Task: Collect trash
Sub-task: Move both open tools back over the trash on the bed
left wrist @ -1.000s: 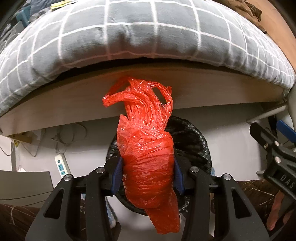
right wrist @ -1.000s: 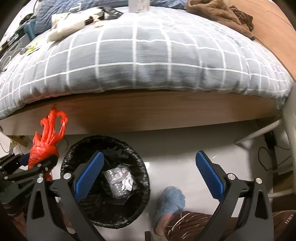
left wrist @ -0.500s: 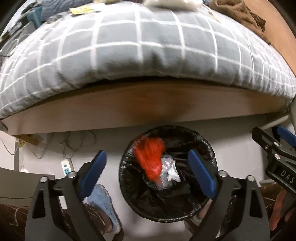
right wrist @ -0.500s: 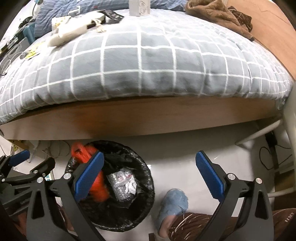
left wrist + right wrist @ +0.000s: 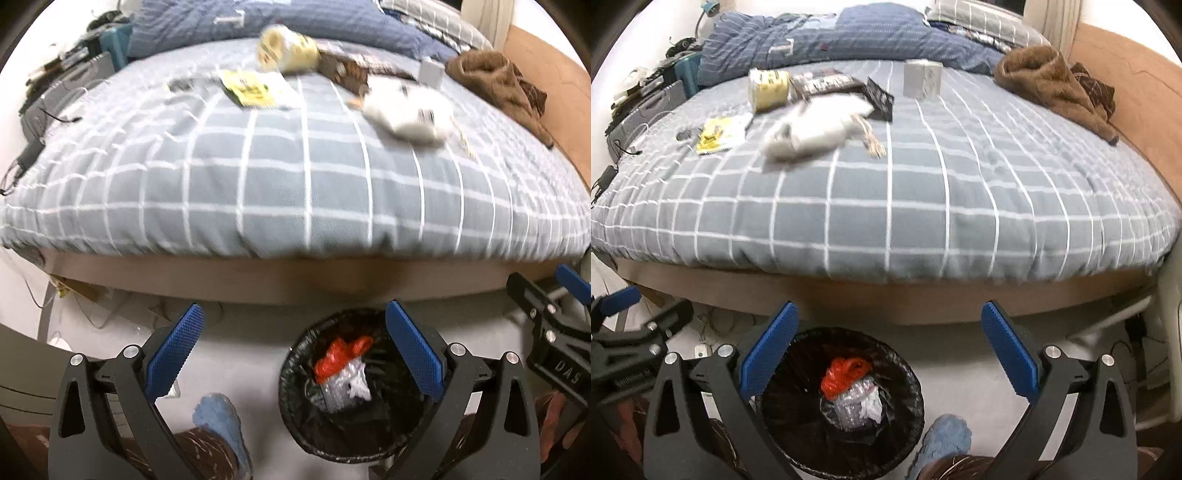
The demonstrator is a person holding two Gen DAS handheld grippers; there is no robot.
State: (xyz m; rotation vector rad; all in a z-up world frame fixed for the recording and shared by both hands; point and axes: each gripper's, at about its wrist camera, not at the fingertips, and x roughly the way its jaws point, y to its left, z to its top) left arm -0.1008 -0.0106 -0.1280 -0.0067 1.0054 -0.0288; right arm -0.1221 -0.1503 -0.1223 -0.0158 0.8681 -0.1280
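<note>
The red plastic bag [image 5: 341,356] lies inside the black-lined trash bin [image 5: 295,417] on the floor, crumpled against a wad of clear plastic wrap [image 5: 345,384] just beside it in the bin. My left hand-held gripper [image 5: 295,354] hangs above the bin with its jaws spread wide, having just been opening, and nothing sits between its blue pads [image 5: 175,349]. My right hand-held gripper [image 5: 890,354] is likewise released, jaws wide apart and empty, over the same bin; from its own camera the bag [image 5: 844,374] shows red on top of the wrap. Beside the bin, on the pale floor, my foot in a blue slipper [image 5: 219,424] is planted. Directly behind the bin runs the wooden bed frame [image 5: 295,275], and above it the bed with its grey checked cover [image 5: 923,206]. Farther back from the bin, on that cover, lie a white crumpled bag [image 5: 816,129], a yellow leaflet [image 5: 718,134], a pale yellow tub [image 5: 768,88] on its side, a dark packet [image 5: 827,83], a small grey box [image 5: 921,79] and a brown garment [image 5: 1056,86] toward the right edge. A blue striped duvet [image 5: 849,33] is bunched at the far end of the bed.
</note>
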